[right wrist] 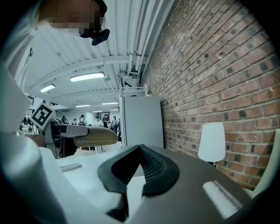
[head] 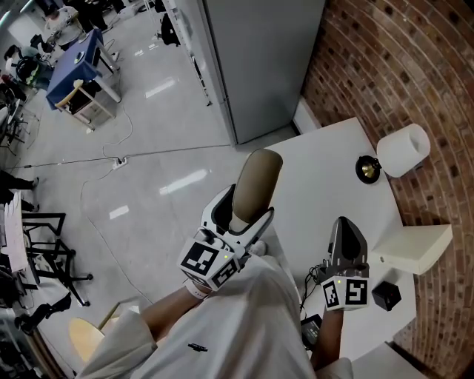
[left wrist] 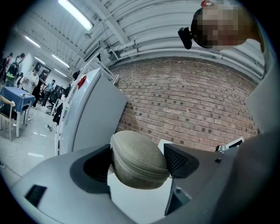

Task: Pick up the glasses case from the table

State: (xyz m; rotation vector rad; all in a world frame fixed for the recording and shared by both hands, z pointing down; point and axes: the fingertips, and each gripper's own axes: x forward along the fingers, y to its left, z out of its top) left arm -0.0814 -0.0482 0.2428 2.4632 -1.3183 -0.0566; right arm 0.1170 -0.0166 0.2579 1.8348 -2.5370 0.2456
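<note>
Bottom centre of the left gripper view, the left gripper (left wrist: 139, 162) pinches one end of a tan oval glasses case (head: 257, 181), held up off the white table (head: 326, 166). Lower right in the head view, the right gripper (right wrist: 139, 148) has its jaws pressed together on nothing, with a brick wall (head: 400, 66) to its right.

Lighting's all overhead strip lights (left wrist: 75, 13), up above the left hand-held gripper (left wrist: 139, 162), so it's even and coolish with only soft shadows. The glasses case (left wrist: 135, 148) in its jaws goes darker underneath. In the head view there are bright glare streaks on the glossy floor (head: 181, 181), left of that hand-held gripper. Both gripper views are heavy fisheye: black corners, brick wall (left wrist: 188, 105) bowed, far-off people small and mushy.
</note>
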